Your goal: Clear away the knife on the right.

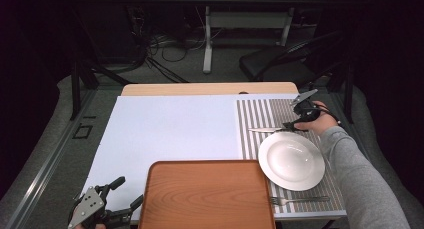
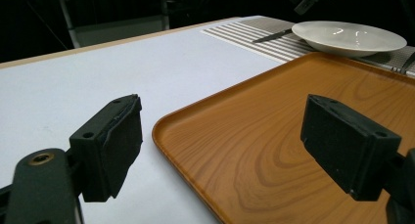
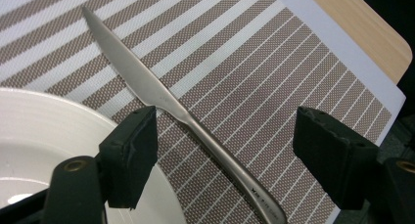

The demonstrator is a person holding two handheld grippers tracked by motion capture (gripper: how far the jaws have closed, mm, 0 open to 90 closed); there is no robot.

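I see the steel knife (image 3: 169, 102) lying flat on the striped mat, between my right tool's spread jaws, untouched.

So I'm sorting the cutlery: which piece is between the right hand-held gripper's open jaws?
The knife, on the striped mat beyond the plate. The fork lies at the plate's near side, away from that hand-held gripper.

Both grippers (left (image 1: 125, 193), right (image 1: 290, 124)) agape
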